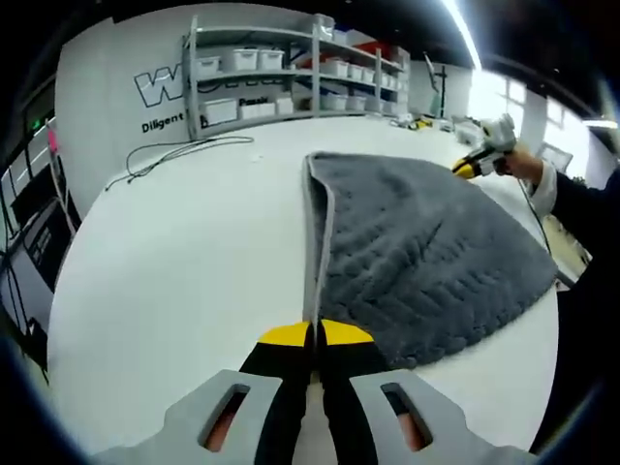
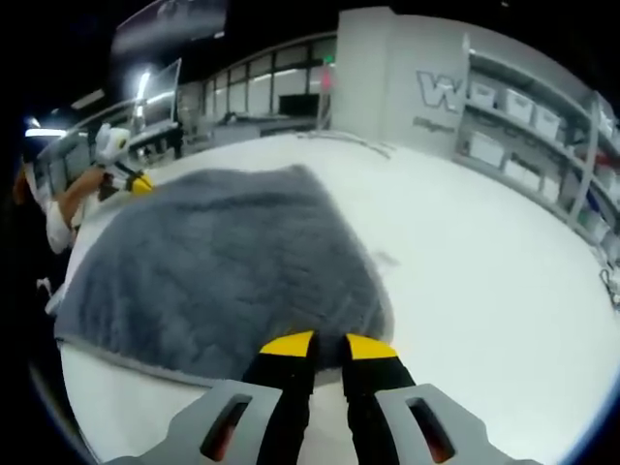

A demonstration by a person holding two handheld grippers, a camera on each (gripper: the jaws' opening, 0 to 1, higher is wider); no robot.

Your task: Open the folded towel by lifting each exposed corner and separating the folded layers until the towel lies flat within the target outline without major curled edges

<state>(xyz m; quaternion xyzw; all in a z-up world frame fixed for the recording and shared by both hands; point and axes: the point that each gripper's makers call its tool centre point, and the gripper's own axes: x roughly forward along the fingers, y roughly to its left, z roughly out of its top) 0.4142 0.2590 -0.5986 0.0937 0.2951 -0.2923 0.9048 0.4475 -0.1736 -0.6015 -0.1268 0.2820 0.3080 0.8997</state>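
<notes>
My left claw (image 1: 314, 334) is pressed together on the gray towel's (image 1: 417, 252) near corner; my right claw (image 2: 327, 344), slightly parted, grips its opposite edge on the white desk (image 1: 184, 262).

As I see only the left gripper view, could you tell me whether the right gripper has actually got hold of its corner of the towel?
Observer: In the right gripper view the right gripper has its yellow tips slightly apart at the towel edge; I cannot tell if it grips.
Operator: Thank you. Is that edge curled?
Observer: It looks rounded and slightly raised just ahead of the tips, beside the table.
Operator: And my left gripper?
Observer: From there, the left gripper sits at the far corner, held by a hand.
</notes>
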